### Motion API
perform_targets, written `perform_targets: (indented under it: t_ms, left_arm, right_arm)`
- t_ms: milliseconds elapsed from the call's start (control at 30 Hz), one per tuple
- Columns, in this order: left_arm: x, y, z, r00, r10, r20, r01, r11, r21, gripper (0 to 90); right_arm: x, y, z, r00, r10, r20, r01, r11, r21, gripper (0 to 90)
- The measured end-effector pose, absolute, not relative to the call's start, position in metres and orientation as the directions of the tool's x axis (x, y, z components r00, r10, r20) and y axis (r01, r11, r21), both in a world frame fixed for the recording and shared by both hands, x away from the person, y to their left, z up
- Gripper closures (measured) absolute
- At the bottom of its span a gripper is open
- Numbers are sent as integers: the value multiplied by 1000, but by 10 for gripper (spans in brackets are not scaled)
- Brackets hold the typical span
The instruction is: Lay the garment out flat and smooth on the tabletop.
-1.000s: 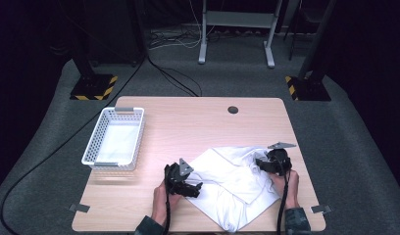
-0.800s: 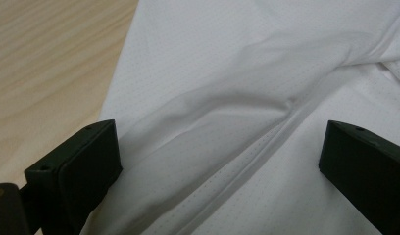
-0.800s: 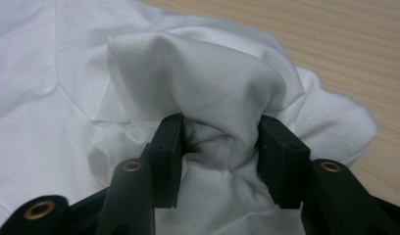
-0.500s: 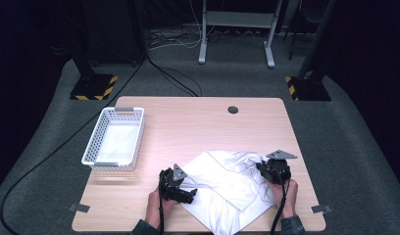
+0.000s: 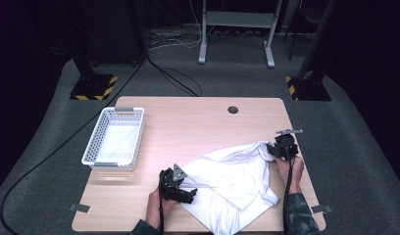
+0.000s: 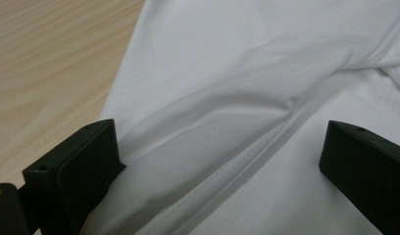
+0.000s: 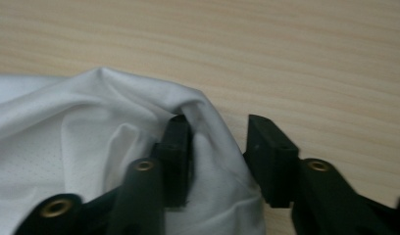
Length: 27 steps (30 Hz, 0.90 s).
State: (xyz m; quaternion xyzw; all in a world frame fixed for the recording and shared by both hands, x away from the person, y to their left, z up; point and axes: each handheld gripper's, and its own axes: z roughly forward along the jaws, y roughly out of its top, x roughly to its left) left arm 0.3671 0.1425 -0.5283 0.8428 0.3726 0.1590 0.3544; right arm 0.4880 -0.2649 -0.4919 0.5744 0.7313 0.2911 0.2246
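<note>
Lying on the wooden bench (image 5: 203, 122) is a white shirt (image 5: 232, 181), rumpled and spread over the near right part. It is made of thin cloth with tiny holes in it.

The left tool (image 5: 181, 188) sits at the near left edge of the shirt, held in the person's left hand (image 5: 156, 208). In the left gripper view its two black jaws stand wide apart, and the white cloth with a long seam (image 6: 266, 152) runs between them. The left jaw touches the cloth edge, but the jaws do not squeeze it.

The right tool (image 5: 279, 149) is at the far right corner of the shirt, held in the right hand (image 5: 290, 171). A bunched-up bit of cloth (image 7: 208, 137) lies between its jaws. These jaws have just been opening. One jaw is tucked under a fold, and the other jaw stands a little away from the cloth, so the tool is spread and not pinching.

A white basket (image 5: 92, 147) sits on the left side of the bench, well apart from the shirt. A small round hole (image 5: 232, 109) is near the far edge of the bench.
</note>
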Motion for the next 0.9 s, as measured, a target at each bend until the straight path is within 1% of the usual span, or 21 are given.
perform_targets:
  t_ms: [67, 100, 167, 200, 300, 367, 467, 500, 533, 633, 700, 767, 900]
  left_arm:
    - [367, 143, -528, 672, 741, 4, 516, -471, 716, 14]
    - [367, 143, -528, 672, 741, 4, 516, -471, 716, 13]
    - [367, 143, -528, 671, 741, 4, 516, -471, 715, 13]
    - [367, 143, -528, 671, 741, 4, 516, -471, 715, 13]
    - [367, 142, -528, 672, 741, 4, 516, -471, 715, 13]
    - [367, 142, -528, 671, 741, 3, 516, -471, 715, 13]
    - [367, 142, -528, 671, 741, 3, 516, -471, 715, 13]
    - [367, 142, -528, 671, 741, 3, 516, -471, 716, 13]
    - [367, 143, -528, 671, 741, 3, 516, -471, 716, 13]
    - [367, 143, -528, 672, 741, 4, 516, -471, 716, 13]
    - [367, 142, -528, 671, 741, 4, 516, -471, 716, 13]
    - [367, 142, -528, 671, 741, 4, 516, -471, 716, 13]
    - [367, 143, -528, 672, 741, 5, 515, -472, 716, 13]
  right_arm:
    - [474, -270, -479, -243, 970, 32, 668, 143, 731, 578]
    - [466, -271, -472, -252, 967, 36, 640, 139, 755, 550]
    - [450, -271, -463, -284, 958, 41, 608, 147, 780, 523]
    - [444, -270, -462, -303, 952, 40, 603, 159, 782, 486]
    - [438, -265, -467, -346, 937, 41, 614, 193, 765, 427]
    - [441, -262, -474, -342, 939, 26, 632, 209, 747, 376]
    - [454, -260, -485, -333, 942, 48, 666, 199, 719, 331]
    - [459, -258, -489, -331, 942, 53, 677, 198, 709, 342]
    - [463, -257, -492, -334, 941, 60, 688, 200, 697, 392]
    - [472, -255, -499, -344, 937, 63, 699, 211, 683, 653]
    - [476, -254, -499, -333, 942, 49, 696, 211, 687, 752]
    - [482, -256, -495, -322, 945, 49, 692, 200, 693, 807]
    - [496, -260, -481, -299, 954, 27, 674, 191, 713, 823]
